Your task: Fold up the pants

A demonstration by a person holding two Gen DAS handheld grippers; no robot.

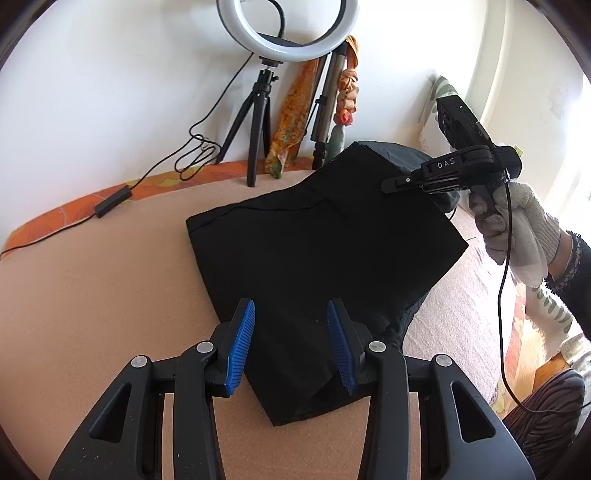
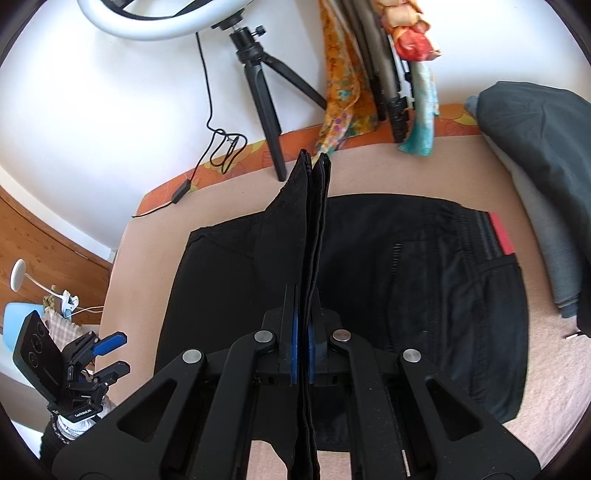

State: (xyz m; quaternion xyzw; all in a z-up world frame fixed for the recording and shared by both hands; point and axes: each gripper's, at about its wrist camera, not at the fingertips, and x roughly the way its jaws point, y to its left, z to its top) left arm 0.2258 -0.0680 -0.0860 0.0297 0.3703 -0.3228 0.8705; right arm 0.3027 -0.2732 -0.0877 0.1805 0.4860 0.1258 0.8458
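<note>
Left wrist view shows the black pants (image 1: 317, 254) lying on a surface covered with a beige-pink cloth (image 1: 92, 295) — it may be a bed or a table, I cannot tell which. The left gripper (image 1: 291, 343) hangs over the near end of the pants with its blue fingers (image 1: 242, 345) spread wide and holding nothing. The right gripper (image 1: 439, 175), in a gloved hand (image 1: 517, 229), holds the far right edge of the fabric lifted above the rest.

From the right wrist view, the right gripper (image 2: 303, 350) has its fingers closed on a doubled edge of the pants (image 2: 424, 295), which stands up between them like a thin ridge. Below it the waistband with a red label (image 2: 500, 234) lies flat on the right side. The left gripper (image 2: 107, 354) is seen at the lower left, apart from the cloth.

I judge the task is in the middle: the pants appear already folded lengthwise, leg on leg, and one cross fold is now being carried — the lifted end is not yet laid down. Smoothing and perhaps one more fold are left.

A ring light (image 1: 288, 27) on a tripod stands behind, and a dark grey garment (image 2: 546, 155) lies at the right.
</note>
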